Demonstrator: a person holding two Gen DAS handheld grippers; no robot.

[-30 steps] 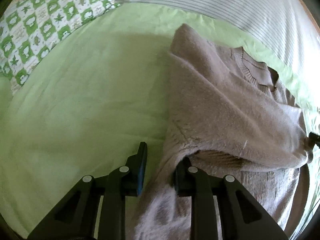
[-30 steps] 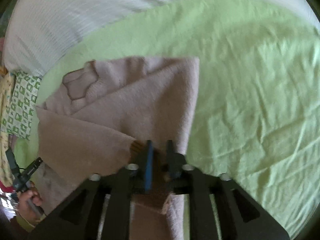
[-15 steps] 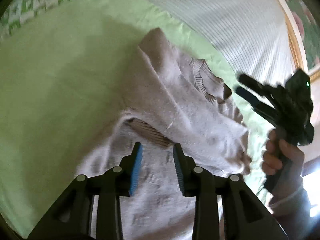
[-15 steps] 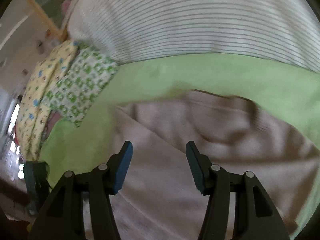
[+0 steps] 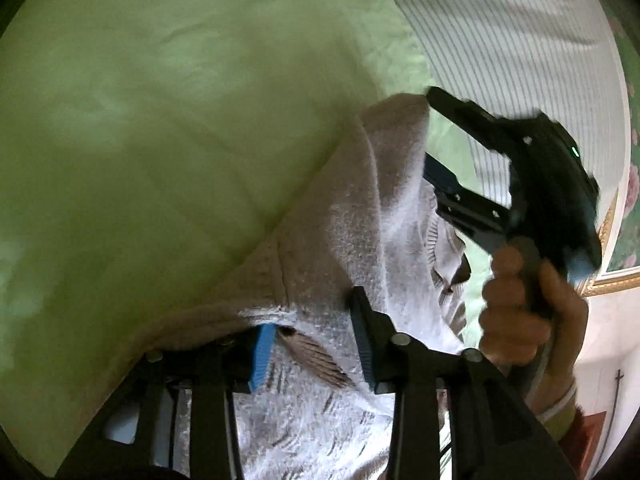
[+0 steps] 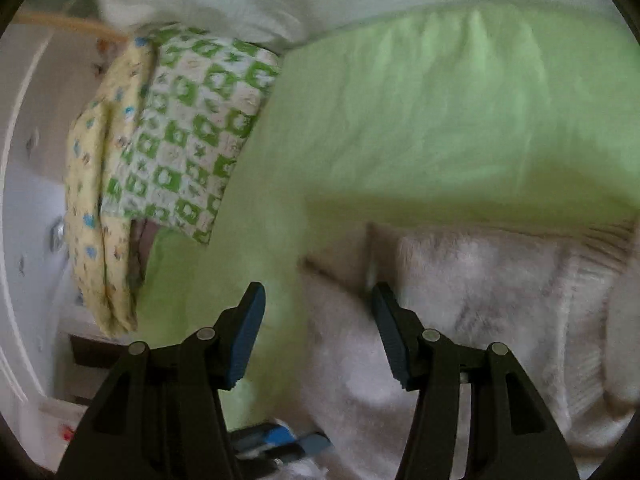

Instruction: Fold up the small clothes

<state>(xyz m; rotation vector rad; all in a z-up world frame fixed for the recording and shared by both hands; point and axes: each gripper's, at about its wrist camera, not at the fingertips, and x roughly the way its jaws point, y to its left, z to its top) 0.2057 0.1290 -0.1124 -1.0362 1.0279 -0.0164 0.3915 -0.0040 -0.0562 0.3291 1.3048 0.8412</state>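
A fuzzy mauve-grey sweater [image 5: 360, 248] lies on the light green bed sheet [image 5: 160, 120]. My left gripper [image 5: 312, 344] is open with its jaws on either side of a raised fold of the sweater near a ribbed cuff; cloth drapes over the left finger. My right gripper [image 6: 316, 332] is open and empty, just above the sweater's edge [image 6: 480, 280]. It also shows in the left wrist view [image 5: 432, 136], held in a hand above the sweater's far corner.
A green-and-white patterned pillow [image 6: 188, 136] and a yellow patterned one [image 6: 96, 208] lie at the left of the bed. A white striped cover [image 5: 520, 40] lies behind the sheet. A framed picture [image 5: 624, 200] hangs at the right.
My right gripper let go of the sweater, opened wide and swung left. My left gripper moved from beside the sweater onto its folded part, with cloth now between the jaws.
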